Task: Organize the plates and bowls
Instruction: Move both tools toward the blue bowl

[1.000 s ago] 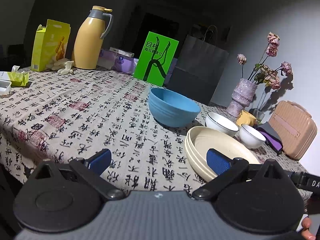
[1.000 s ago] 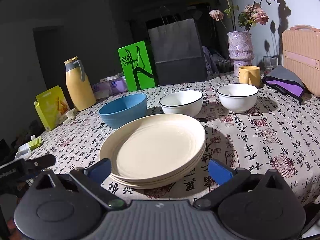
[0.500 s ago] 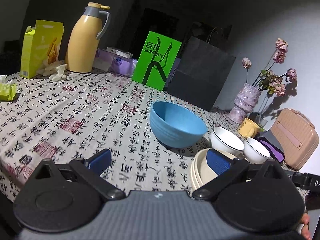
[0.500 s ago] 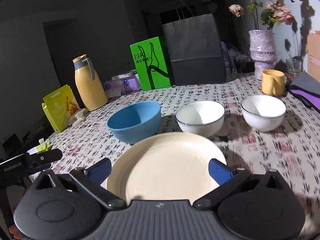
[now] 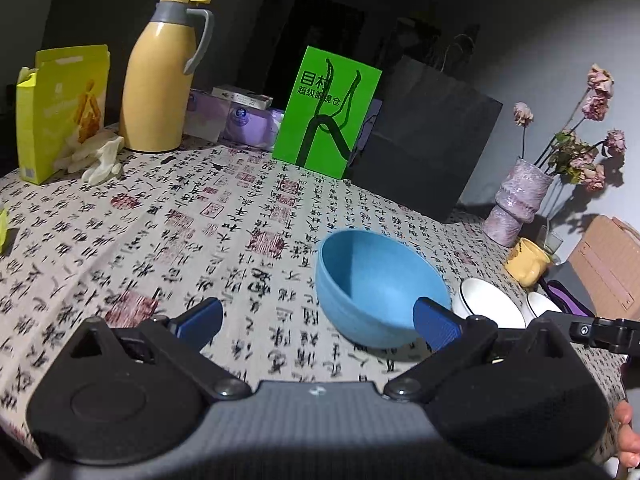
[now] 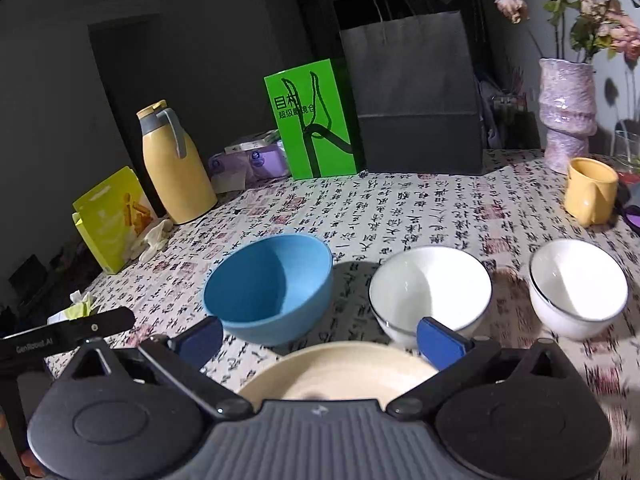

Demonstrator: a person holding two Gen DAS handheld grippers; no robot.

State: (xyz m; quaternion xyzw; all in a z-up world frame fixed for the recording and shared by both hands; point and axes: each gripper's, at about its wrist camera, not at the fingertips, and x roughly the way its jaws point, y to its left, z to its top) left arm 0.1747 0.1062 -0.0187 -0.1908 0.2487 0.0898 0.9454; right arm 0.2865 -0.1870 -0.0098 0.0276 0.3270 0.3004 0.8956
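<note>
A blue bowl [image 5: 380, 288] stands on the calligraphy-print tablecloth [image 5: 180, 232]; it also shows in the right wrist view [image 6: 272, 288]. Two white bowls [image 6: 432, 288] [image 6: 578, 284] stand to its right, partly seen in the left wrist view [image 5: 486, 300]. The cream plate stack [image 6: 340, 372] lies just under my right gripper [image 6: 320, 334], which is open and empty above its far rim. My left gripper [image 5: 316, 320] is open and empty, its right fingertip [image 5: 434, 322] in front of the blue bowl's near right side.
At the back stand a yellow thermos [image 5: 160, 76], a yellow box [image 5: 60, 108], a green box [image 5: 326, 112], a black paper bag [image 6: 412, 96] and a purple vase with dried flowers [image 6: 566, 108]. A yellow mug [image 6: 590, 190] sits at the right. A tan case [image 5: 608, 268] is far right.
Both grippers moved forward over the table toward the bowls. The plate stack has slid under the right gripper and out of the left view. Both stay open.
</note>
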